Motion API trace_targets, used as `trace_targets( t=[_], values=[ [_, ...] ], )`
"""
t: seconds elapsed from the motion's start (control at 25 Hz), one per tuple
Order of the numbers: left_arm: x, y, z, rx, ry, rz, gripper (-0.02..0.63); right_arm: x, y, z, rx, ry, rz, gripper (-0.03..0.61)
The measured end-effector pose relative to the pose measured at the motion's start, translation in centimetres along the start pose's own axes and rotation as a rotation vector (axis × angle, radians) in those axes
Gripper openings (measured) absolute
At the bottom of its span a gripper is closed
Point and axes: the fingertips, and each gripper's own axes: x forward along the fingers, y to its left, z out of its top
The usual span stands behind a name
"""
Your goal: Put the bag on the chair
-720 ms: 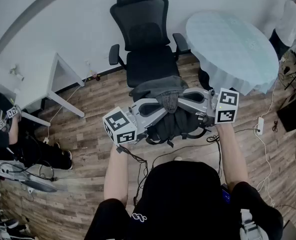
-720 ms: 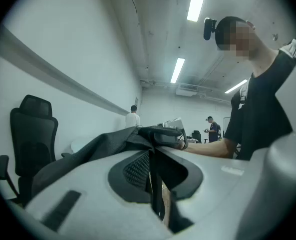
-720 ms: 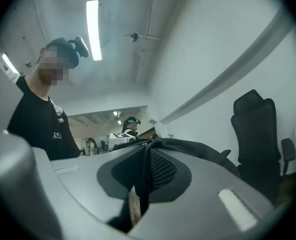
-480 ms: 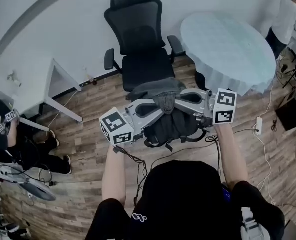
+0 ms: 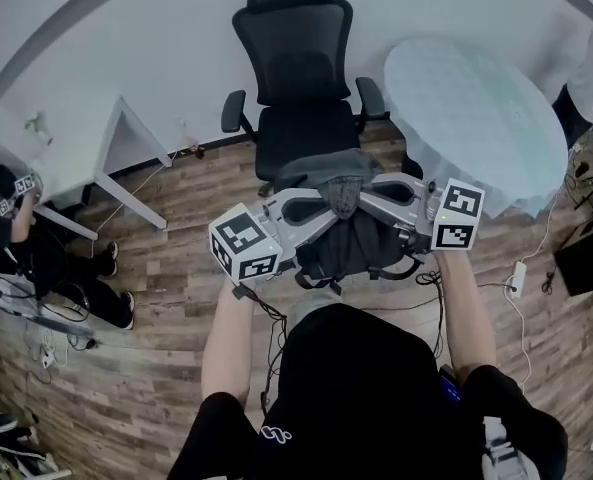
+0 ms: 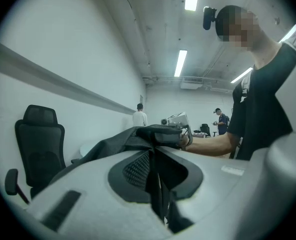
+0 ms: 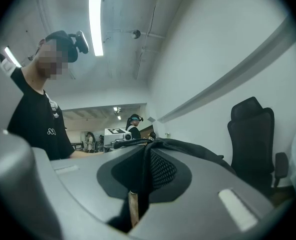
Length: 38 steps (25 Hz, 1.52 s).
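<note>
Both left gripper [image 5: 327, 206] and right gripper [image 5: 360, 200] fingers clamped on bag [image 5: 351, 253], chair [image 5: 311, 128] seat edge just beyond

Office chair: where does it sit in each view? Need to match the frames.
Head view: the chair is top centre, facing the person, just beyond the bag.
Left gripper view: chair at the left edge; backrest and one armrest show.
Right gripper view: chair at the right side, backrest upright.
Shared landmark: the dark bag, centre in all three views.
</note>
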Motion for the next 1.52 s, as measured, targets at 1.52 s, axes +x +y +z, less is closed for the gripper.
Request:
trace_targets(
  t=[1.52],
  values=[
    [11.6,60.4,-3.4,-0.227,0.118,-0.356,0.029,16.3,-59.2,3.0,0.249,-0.121,-0.278,0.035]
  ],
)
